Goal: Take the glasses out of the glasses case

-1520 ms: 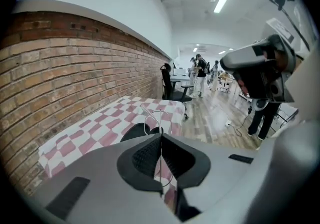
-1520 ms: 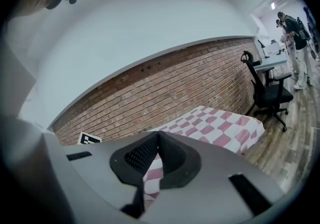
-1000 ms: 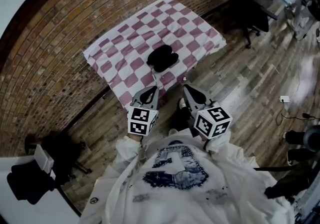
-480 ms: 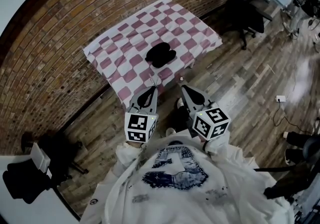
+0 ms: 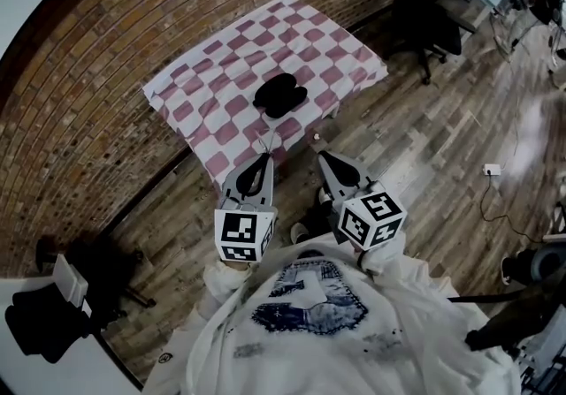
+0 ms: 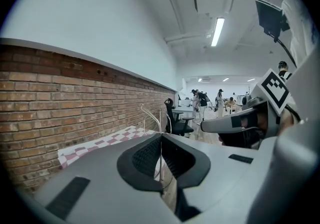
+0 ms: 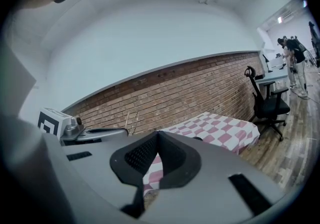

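Since a second ago, the left gripper [image 5: 263, 158] has risen and drawn back toward the person's chest, away from the table [image 5: 208, 75]. The right gripper [image 5: 324, 157] has hardly shifted.

A person stands on the near side of a table covered in a pink-and-white checked cloth, with a brick wall on the far side. Both grippers are held side by side just short of the table's near edge. The black glasses case [image 5: 280, 95] lies near the middle of the cloth, seemingly open, well apart from both tools.

The left gripper is pinched tight on a thin wire frame, apparently the glasses [image 6: 150, 115], so they look already out of the case. Holding them up near the body probably keeps them clear of the table. The right gripper is closed with nothing in it, likely just waiting.

From the head view, the frame shows only as faint lines at the left gripper's tip. The left gripper view shows the wires clamped between the pads. The right gripper view shows the cloth through the gap beneath its own tips.
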